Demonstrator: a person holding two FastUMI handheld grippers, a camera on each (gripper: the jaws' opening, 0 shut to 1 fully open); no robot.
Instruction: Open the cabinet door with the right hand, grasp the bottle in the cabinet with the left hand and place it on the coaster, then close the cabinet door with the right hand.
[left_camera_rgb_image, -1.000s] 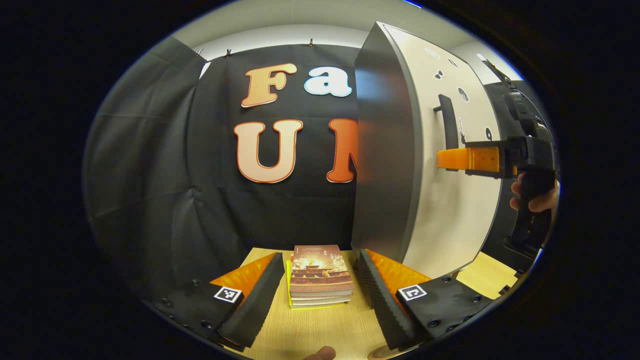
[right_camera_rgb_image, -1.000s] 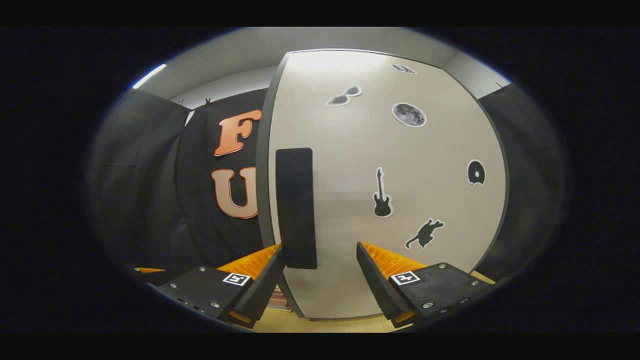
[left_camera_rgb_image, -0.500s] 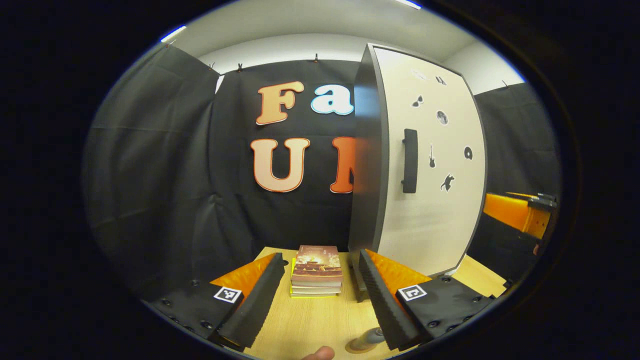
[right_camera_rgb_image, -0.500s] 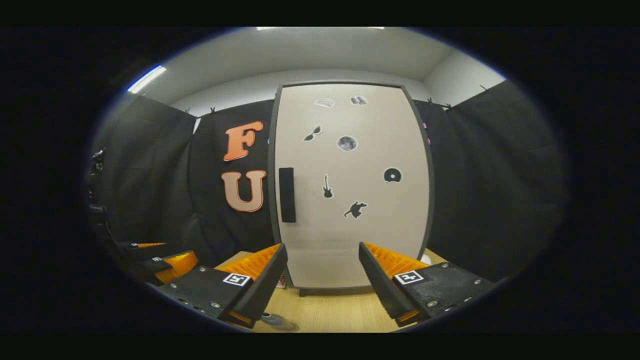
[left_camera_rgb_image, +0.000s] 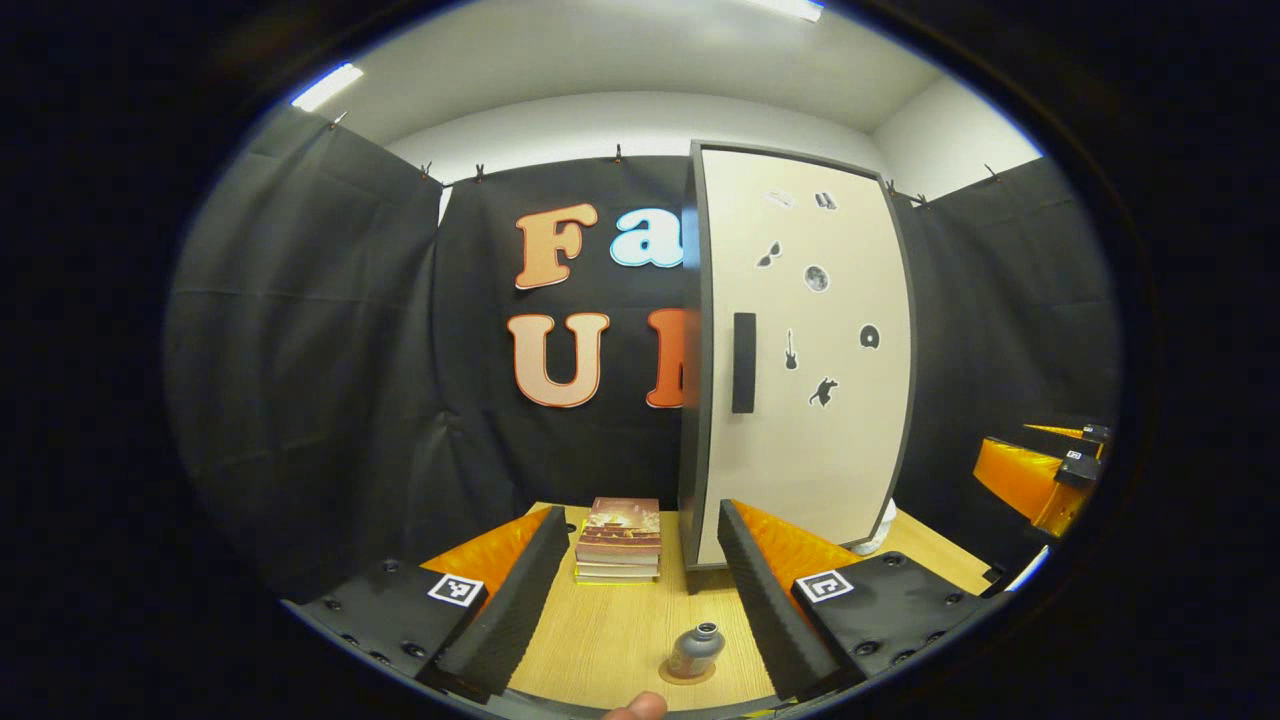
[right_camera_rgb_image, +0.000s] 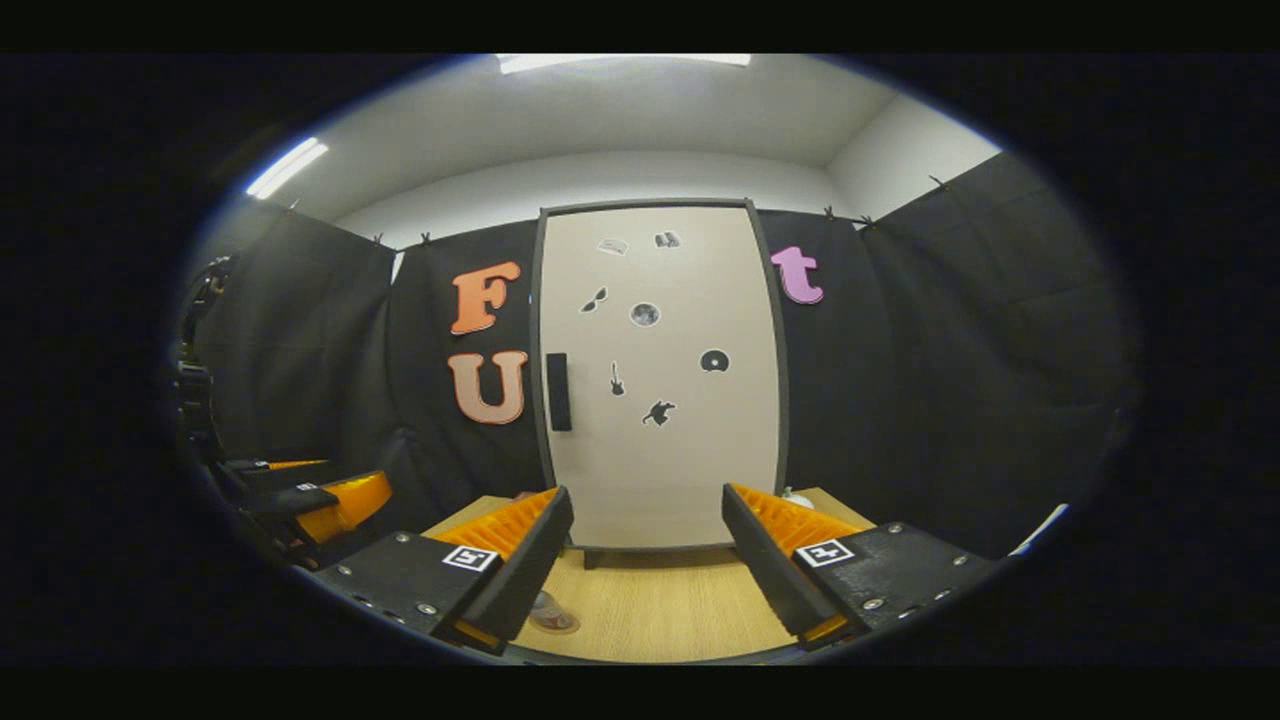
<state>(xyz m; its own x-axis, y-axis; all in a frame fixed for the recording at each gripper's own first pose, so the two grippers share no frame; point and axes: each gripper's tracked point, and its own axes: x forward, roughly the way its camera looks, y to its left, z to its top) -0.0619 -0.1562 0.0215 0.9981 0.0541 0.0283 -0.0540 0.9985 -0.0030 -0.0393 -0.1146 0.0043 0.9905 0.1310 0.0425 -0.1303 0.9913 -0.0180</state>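
Left gripper view: left tool (left_camera_rgb_image: 632, 590) spread, empty, level above counter (left_camera_rgb_image: 620, 640); bottle (left_camera_rgb_image: 694, 650) on coaster (left_camera_rgb_image: 687, 675). Right tool (right_camera_rgb_image: 648, 560) spread, facing closed cabinet door (right_camera_rgb_image: 660, 400).

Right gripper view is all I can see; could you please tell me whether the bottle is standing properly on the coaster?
Observer: Yes. In the left gripper view the small grey metal bottle stands upright on the round brown coaster.
Operator: Thank you. What lies left of the tall beige-doored cabinet?
Observer: A stack of books with a reddish-brown cover lies on the light wooden table, beside the cabinet's dark side.
Operator: Is the left gripper holding anything?
Observer: No. The left gripper is open and holds nothing.
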